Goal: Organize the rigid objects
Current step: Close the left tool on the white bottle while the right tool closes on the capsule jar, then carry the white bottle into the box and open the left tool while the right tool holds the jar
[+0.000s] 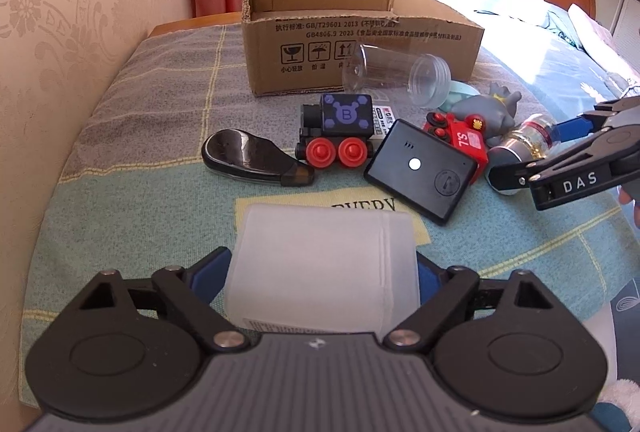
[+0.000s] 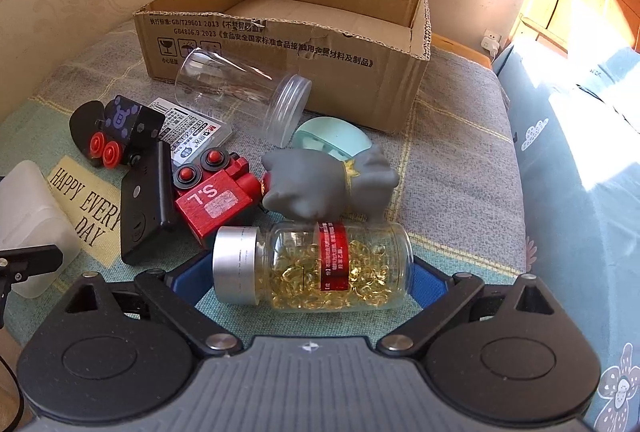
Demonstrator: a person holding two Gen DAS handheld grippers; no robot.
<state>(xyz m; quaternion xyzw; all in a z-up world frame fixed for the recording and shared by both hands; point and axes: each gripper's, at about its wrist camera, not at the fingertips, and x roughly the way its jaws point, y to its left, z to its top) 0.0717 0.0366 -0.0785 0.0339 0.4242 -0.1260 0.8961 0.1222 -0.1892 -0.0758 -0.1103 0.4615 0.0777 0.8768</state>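
Note:
A white translucent plastic box (image 1: 324, 264) lies on the bedspread between the fingers of my left gripper (image 1: 322, 260), whose blue pads press on its two sides. A glass bottle of yellow capsules (image 2: 320, 268) with a silver cap lies on its side across my right gripper (image 2: 310, 268). One pad meets its cap and the other its base. The left wrist view shows that right gripper (image 1: 536, 152) at the right edge, bracketing the bottle (image 1: 524, 144). An open cardboard box (image 1: 360, 28) stands behind the pile.
Between the grippers and the cardboard box (image 2: 280, 44) lie a clear jar (image 2: 240, 88), a black toy train (image 1: 340, 124), a red toy train (image 2: 216, 200), a flat black device (image 1: 424, 172), a black case (image 1: 248, 160), a grey figure (image 2: 332, 184) and a mint item (image 2: 332, 140). A wall runs along the left.

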